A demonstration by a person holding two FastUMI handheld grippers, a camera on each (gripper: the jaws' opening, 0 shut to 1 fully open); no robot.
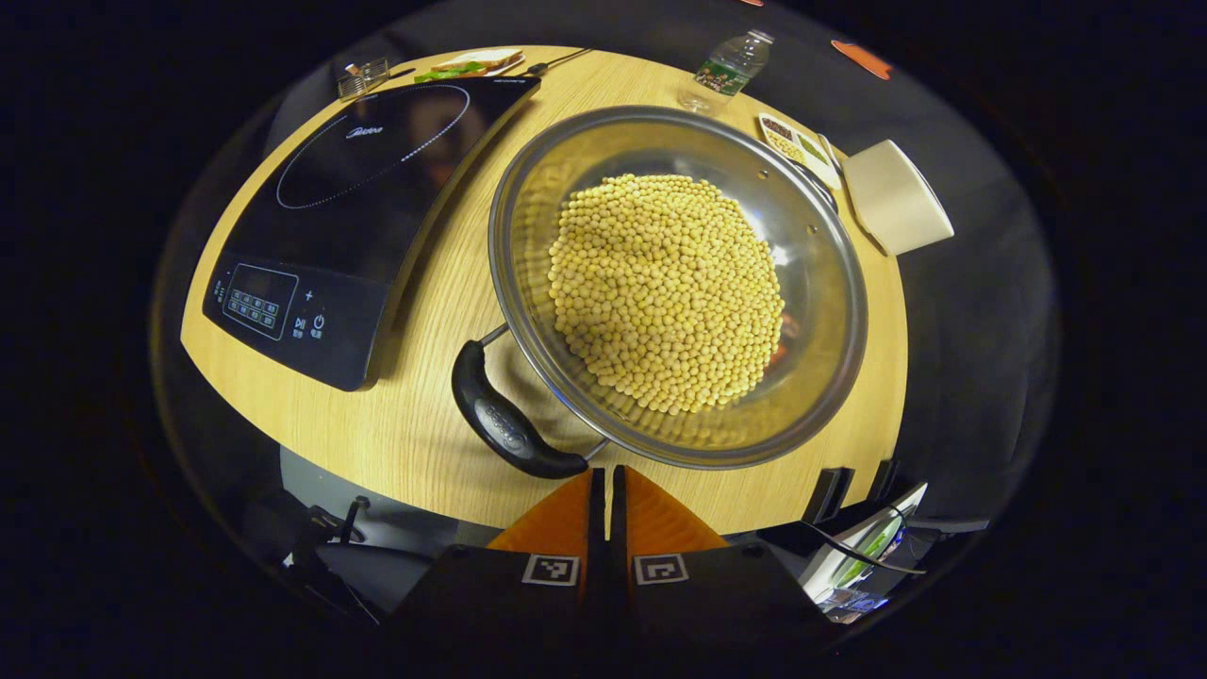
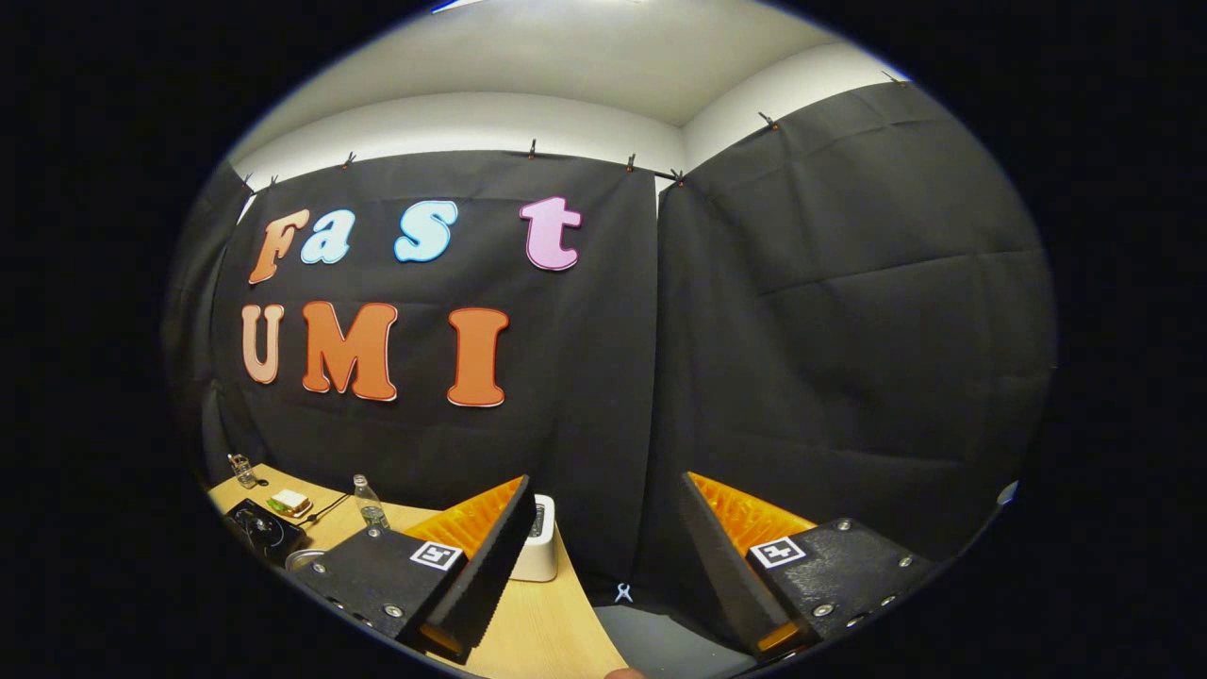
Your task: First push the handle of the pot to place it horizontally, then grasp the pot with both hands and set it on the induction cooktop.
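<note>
The pot, full of beans, sits on the table beside the cooktop. The left gripper is closed and empty, near the pot's handle. The right gripper gapes wide, holding nothing.

Black cloth walls under a pale ceiling; light wooden table, grey floor.

left gripper view looks down on table; right faces wall.
</note>
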